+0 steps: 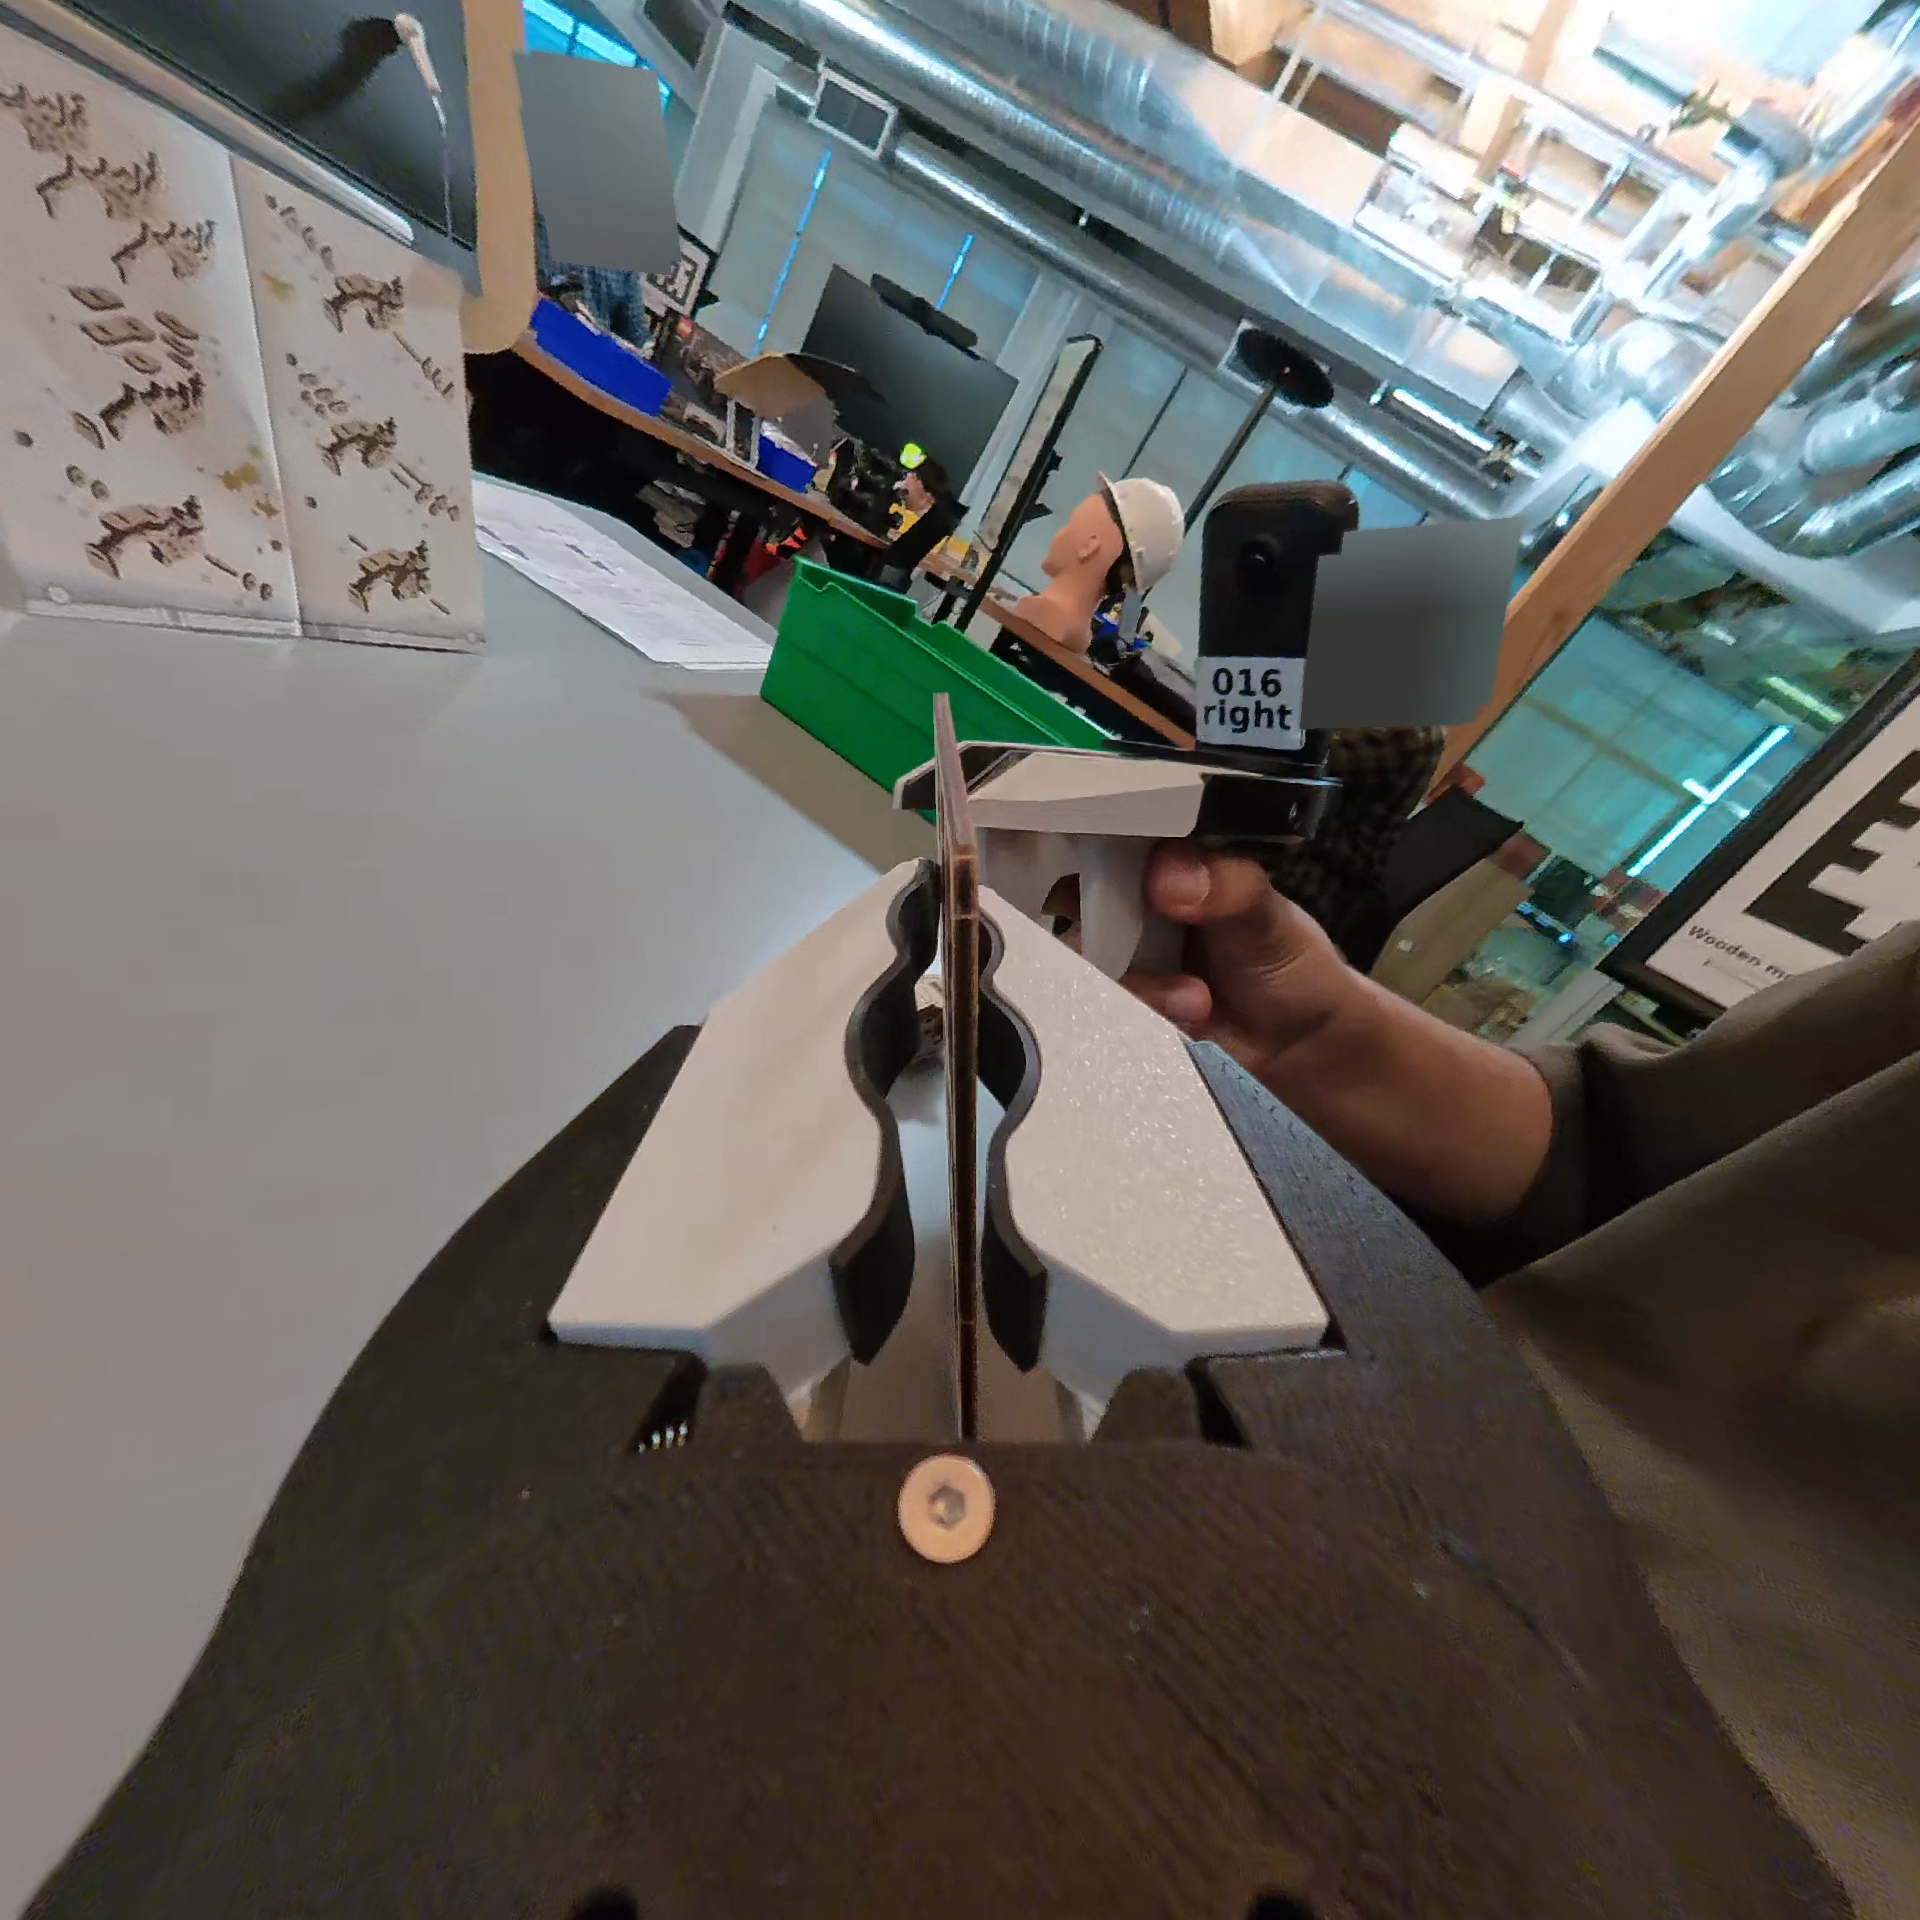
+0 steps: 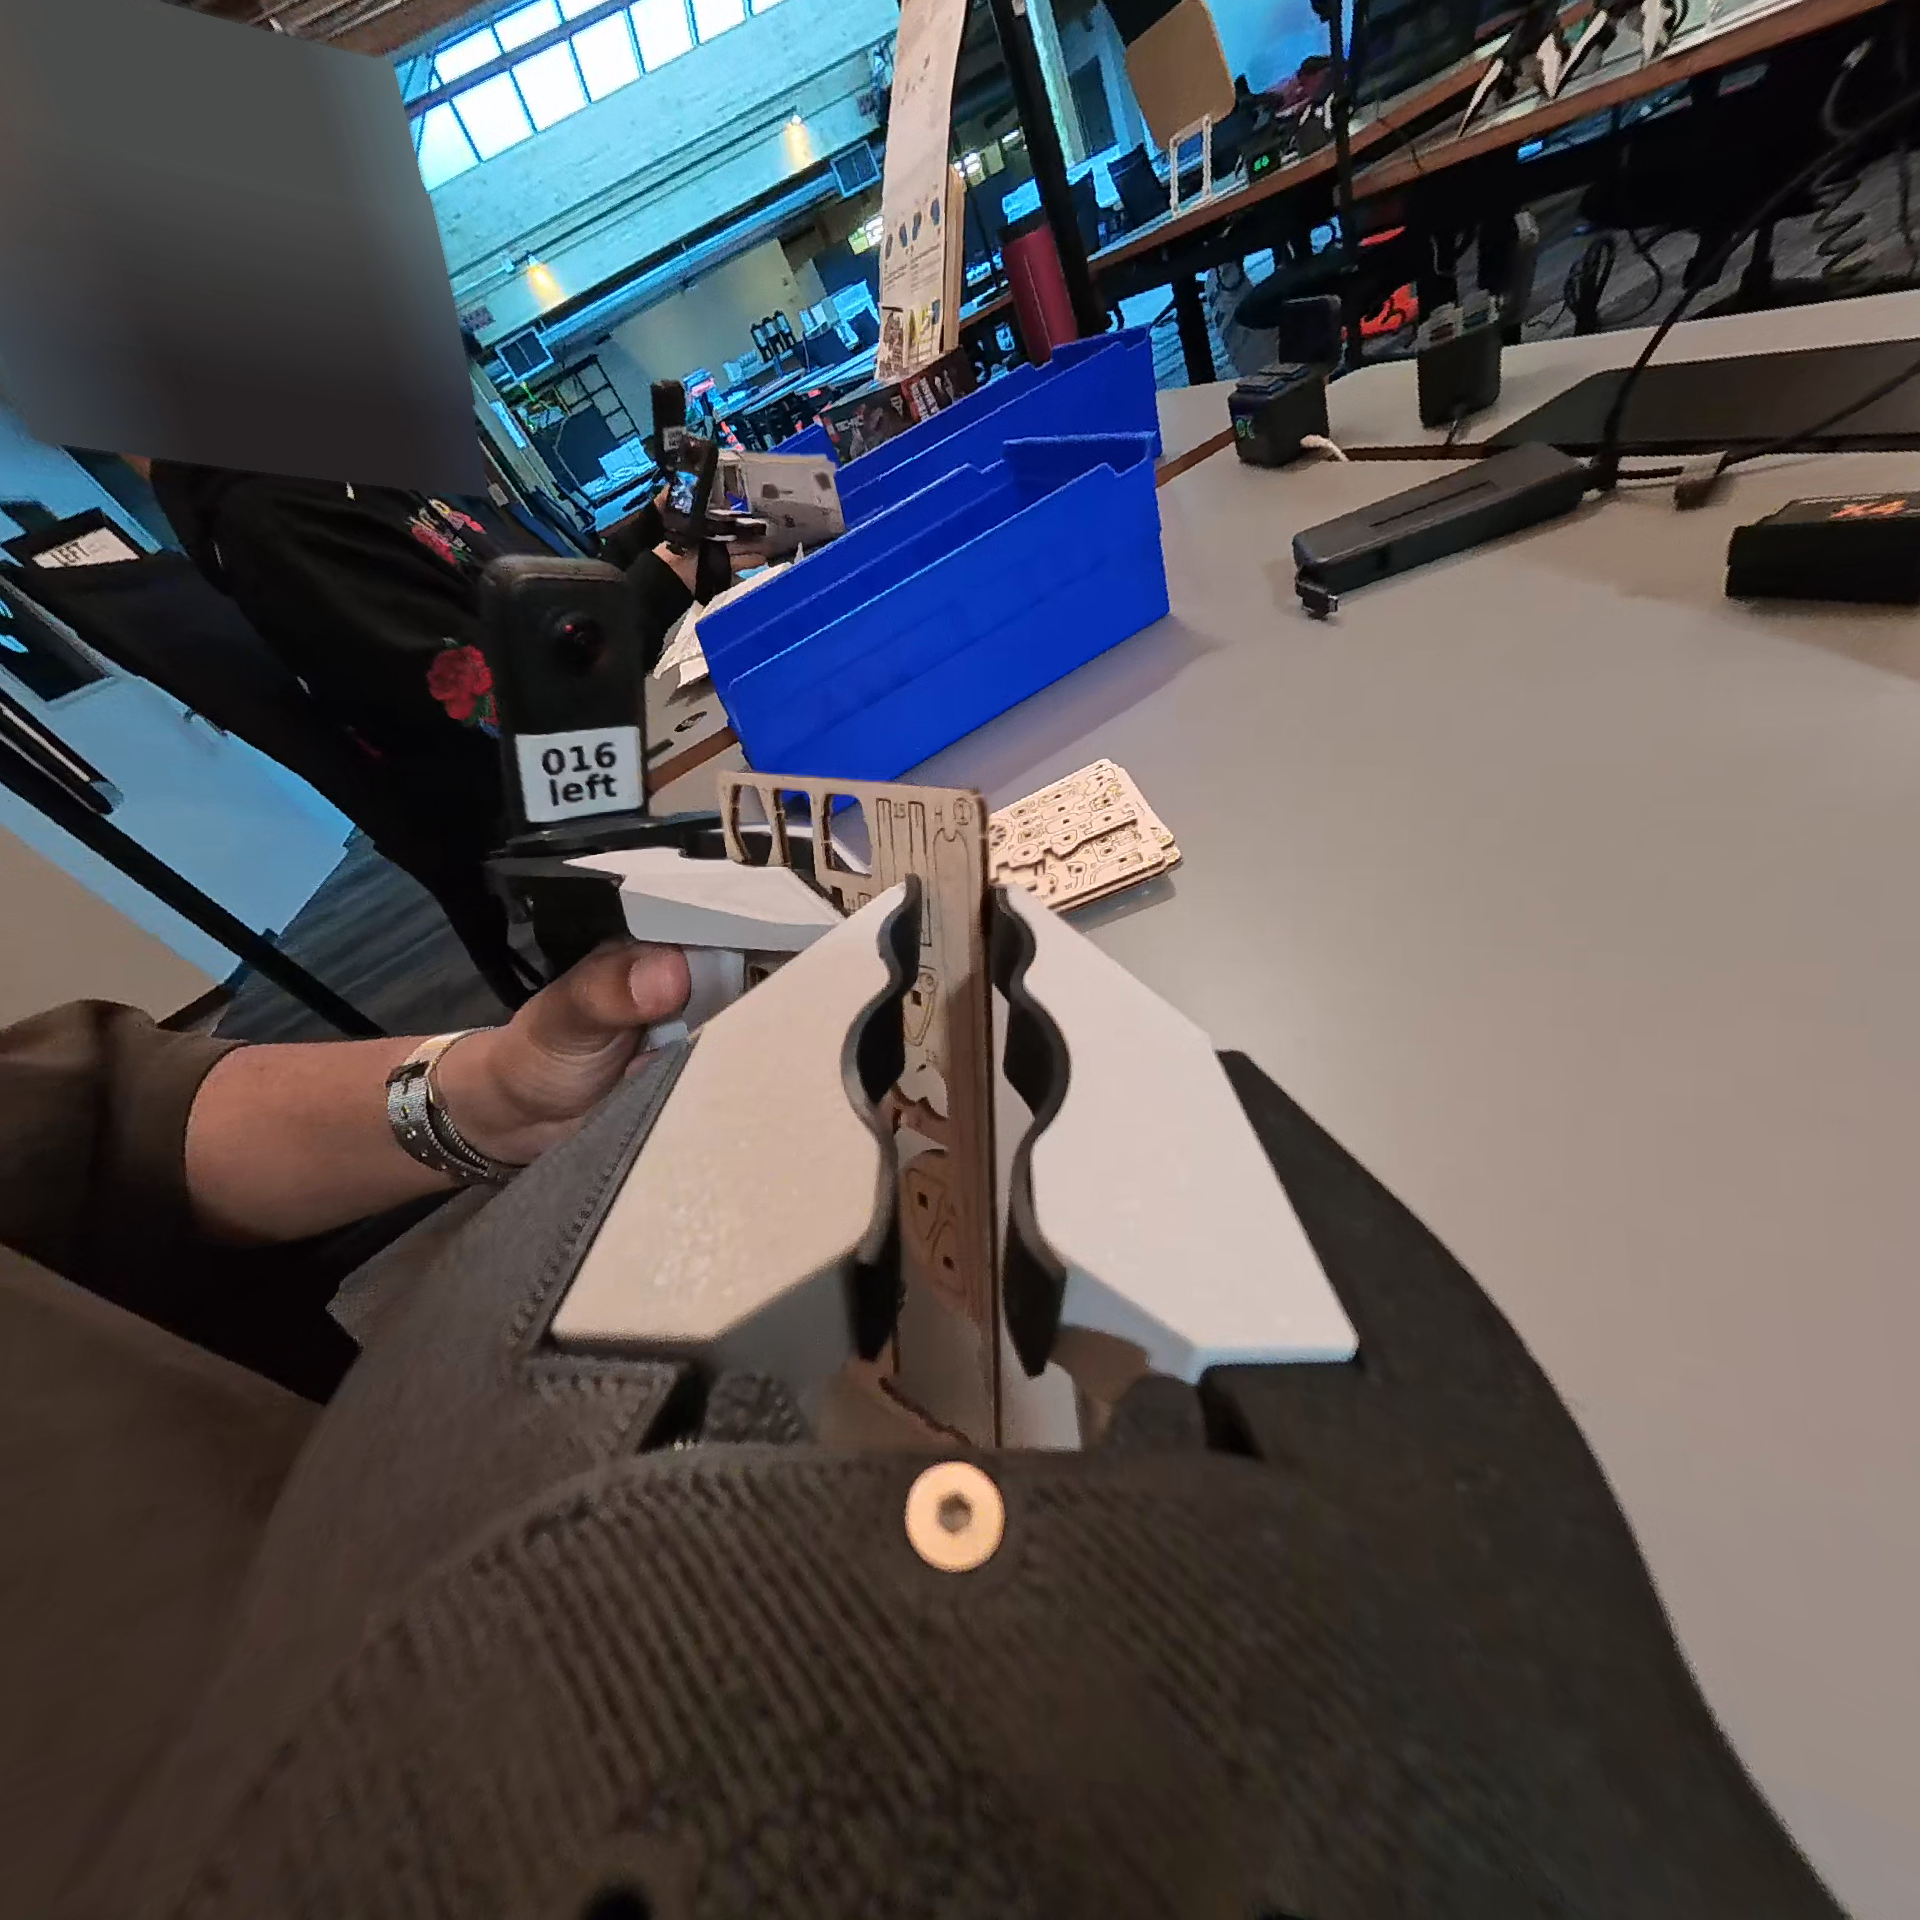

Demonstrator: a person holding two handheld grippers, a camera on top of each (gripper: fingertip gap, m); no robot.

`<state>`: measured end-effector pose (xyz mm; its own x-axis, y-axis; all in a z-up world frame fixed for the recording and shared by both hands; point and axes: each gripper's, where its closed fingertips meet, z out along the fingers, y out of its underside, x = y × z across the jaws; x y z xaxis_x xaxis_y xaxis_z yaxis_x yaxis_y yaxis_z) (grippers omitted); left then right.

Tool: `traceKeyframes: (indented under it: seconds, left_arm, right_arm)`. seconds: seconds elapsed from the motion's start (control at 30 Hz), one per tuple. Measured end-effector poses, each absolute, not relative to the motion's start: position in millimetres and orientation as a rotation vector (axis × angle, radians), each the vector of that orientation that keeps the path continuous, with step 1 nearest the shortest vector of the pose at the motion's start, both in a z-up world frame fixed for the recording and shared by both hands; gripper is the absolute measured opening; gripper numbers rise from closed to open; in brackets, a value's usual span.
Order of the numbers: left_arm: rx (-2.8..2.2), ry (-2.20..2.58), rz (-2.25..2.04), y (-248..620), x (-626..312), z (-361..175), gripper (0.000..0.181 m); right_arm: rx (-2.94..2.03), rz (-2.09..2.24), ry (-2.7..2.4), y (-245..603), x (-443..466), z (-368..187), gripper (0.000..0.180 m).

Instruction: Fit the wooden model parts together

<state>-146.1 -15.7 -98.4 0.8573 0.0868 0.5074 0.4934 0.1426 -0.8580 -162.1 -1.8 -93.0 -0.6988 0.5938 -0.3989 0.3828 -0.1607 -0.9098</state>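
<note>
A thin laser-cut wooden sheet [image 1: 958, 1143] stands edge-on between my left gripper's [image 1: 954, 883] fingers, which are shut on it. My right gripper [image 2: 951, 894] is shut on the same sheet [image 2: 945, 1143], whose cut-out face shows in the right wrist view. The two grippers meet at roughly a right angle above the grey table. The right gripper [image 1: 940, 781] shows in the left wrist view clamping the sheet's upper part. The left gripper [image 2: 748, 883] shows in the right wrist view at the sheet's far end. A stack of more wooden part sheets [image 2: 1086, 847] lies on the table beyond.
Printed instruction pages [image 1: 239, 416] stand at the back left of the grey table [image 1: 312, 935]. A green bin [image 1: 883, 665] sits at its far edge. Blue bins [image 2: 935, 623] stand behind the stack. Black devices and cables [image 2: 1434, 520] lie at the far right. Both grippers' tips are close together, under 4 cm apart.
</note>
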Motion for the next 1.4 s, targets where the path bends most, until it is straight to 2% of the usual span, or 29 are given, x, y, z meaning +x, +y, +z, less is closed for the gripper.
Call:
traceKeyframes:
  seconds: [0.73,0.93,1.07,1.13,1.2,1.33,1.4]
  left_arm:
    - [-1.383,-0.583,-0.376,-13.9,-150.9,-107.2,0.000]
    - [-1.300,-0.583,-0.559,-16.6,-150.4,-103.3,0.000]
    - [-1.332,-0.528,-0.587,-14.0,-142.4,-103.3,0.000]
    - [-1.337,-0.519,-0.606,-12.6,-140.1,-103.9,0.000]
    - [-1.334,-0.518,-0.634,-11.5,-138.5,-105.2,0.000]
    - [-1.341,-0.503,-0.657,-10.1,-135.3,-105.6,0.000]
    - [-1.352,-0.490,-0.655,-9.5,-133.3,-105.5,0.000]
  right_arm:
    - [-1.148,1.877,-1.882,0.7,-166.4,-100.7,0.011]
    - [-1.080,1.912,-1.910,-1.1,-163.7,-95.0,0.010]
    - [-1.078,1.991,-1.911,3.1,-161.1,-87.6,0.043]
    - [-1.101,2.069,-1.936,3.7,-157.8,-86.6,0.047]
    - [-1.106,2.144,-1.962,3.0,-153.4,-85.8,0.044]
    - [-1.065,2.165,-1.959,5.8,-150.7,-81.5,0.018]
    - [-1.052,2.139,-1.989,6.5,-149.8,-82.4,0.018]
